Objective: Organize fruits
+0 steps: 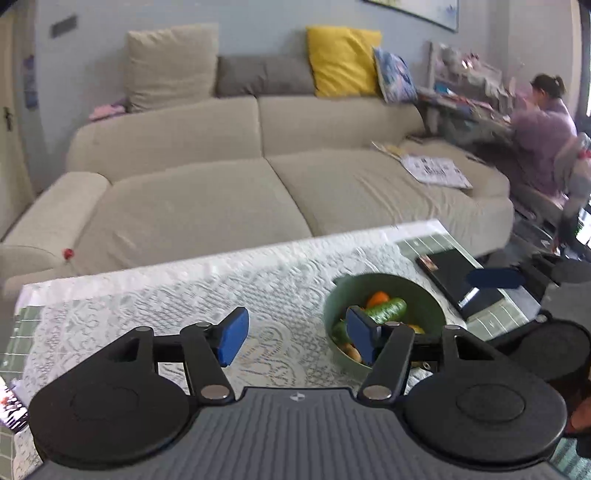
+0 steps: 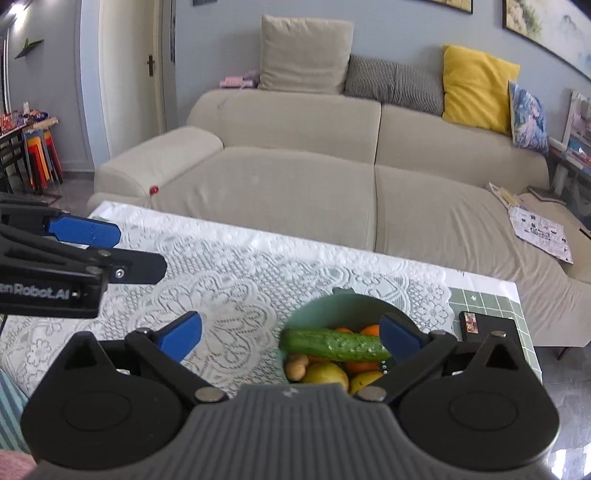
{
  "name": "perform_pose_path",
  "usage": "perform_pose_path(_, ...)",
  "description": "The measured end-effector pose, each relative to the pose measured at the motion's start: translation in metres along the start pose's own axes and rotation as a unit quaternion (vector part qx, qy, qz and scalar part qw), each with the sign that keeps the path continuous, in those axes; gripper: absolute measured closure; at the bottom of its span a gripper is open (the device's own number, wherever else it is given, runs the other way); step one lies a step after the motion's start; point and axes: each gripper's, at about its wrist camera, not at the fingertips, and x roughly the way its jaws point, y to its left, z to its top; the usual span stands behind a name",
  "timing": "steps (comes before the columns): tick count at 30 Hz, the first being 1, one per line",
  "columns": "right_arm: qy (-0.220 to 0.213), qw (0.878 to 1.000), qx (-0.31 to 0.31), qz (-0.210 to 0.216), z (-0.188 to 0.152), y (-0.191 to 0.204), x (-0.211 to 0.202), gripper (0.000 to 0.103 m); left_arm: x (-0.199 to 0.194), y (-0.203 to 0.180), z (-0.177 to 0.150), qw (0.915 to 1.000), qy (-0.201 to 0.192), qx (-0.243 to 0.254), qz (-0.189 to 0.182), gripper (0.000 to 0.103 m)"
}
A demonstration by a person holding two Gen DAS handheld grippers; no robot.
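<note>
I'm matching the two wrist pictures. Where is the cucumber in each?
Left wrist: cucumber lower right of centre, in the green bowl.
Right wrist: cucumber low centre, lying across the bowl's fruit.
Shared landmark: yellow cushion on the sofa.

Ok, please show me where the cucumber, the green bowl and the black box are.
cucumber (image 2: 334,345): right wrist view, middle of its body.
green bowl (image 2: 332,308): right wrist view, inner far wall.
black box (image 2: 491,328): right wrist view, top face.

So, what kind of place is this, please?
Most likely a home living room: a beige sofa with cushions, framed pictures on the wall, and a lace-covered low table.
</note>
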Motion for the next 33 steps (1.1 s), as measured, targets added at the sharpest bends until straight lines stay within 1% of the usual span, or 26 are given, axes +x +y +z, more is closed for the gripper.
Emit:
perform_pose_path(1, -0.003, 1.000, 0.002, 0.002, -0.001, 0.003, -0.004, 0.004, -0.003, 0.001, -0.002, 0.9999, -0.006, -0.003, 0.008, 0.031)
perform_pose_path(4, -0.012, 1.000, 0.015, 0.003, -0.005, 0.009, -0.014, 0.004, -0.010, 0.003, -0.011, 0.9996, -0.009, -0.007, 0.024, 0.031)
perform_pose_path(8, -0.018, 0.999, 0.034, 0.007, -0.016, 0.015, -0.023, 0.004, -0.016, 0.007, -0.026, 0.9982, -0.025, -0.026, 0.049, 0.031)
perform_pose_path(9, -0.018, 0.999, 0.037, 0.007, -0.018, 0.017, -0.024, 0.004, -0.020, 0.008, -0.031, 0.9978, -0.030, -0.026, 0.054, 0.031)
perform_pose_path(11, -0.023, 0.999, 0.041, -0.004, -0.024, 0.021, -0.027, 0.004, -0.023, 0.007, -0.041, 0.9972, -0.034, -0.014, 0.064, 0.025)
perform_pose_path(12, -0.025, 0.999, 0.040, -0.008, -0.027, 0.024, -0.029, 0.004, -0.025, 0.006, -0.046, 0.9969, -0.033, -0.009, 0.072, 0.025)
perform_pose_path(14, -0.026, 0.999, 0.038, -0.010, -0.033, 0.028, -0.029, 0.004, -0.024, 0.005, -0.055, 0.9962, -0.027, -0.006, 0.082, 0.024)
perform_pose_path(20, -0.011, 0.999, 0.042, -0.006, -0.048, 0.037, -0.022, 0.004, -0.018, 0.010, -0.073, 0.9961, 0.001, -0.015, 0.087, 0.025)
perform_pose_path(25, 0.001, 0.999, 0.036, -0.026, -0.061, 0.041, -0.014, 0.004, -0.014, 0.015, -0.080, 0.9956, 0.013, -0.025, 0.090, 0.025)
perform_pose_path(27, 0.010, 0.999, 0.032, -0.027, -0.067, 0.042, -0.010, 0.004, -0.010, 0.016, -0.082, 0.9951, 0.020, -0.031, 0.091, 0.025)
perform_pose_path(33, 0.022, 0.998, 0.024, -0.045, -0.079, 0.039, 0.002, 0.004, 0.005, 0.014, -0.092, 0.9935, 0.049, -0.029, 0.099, 0.022)
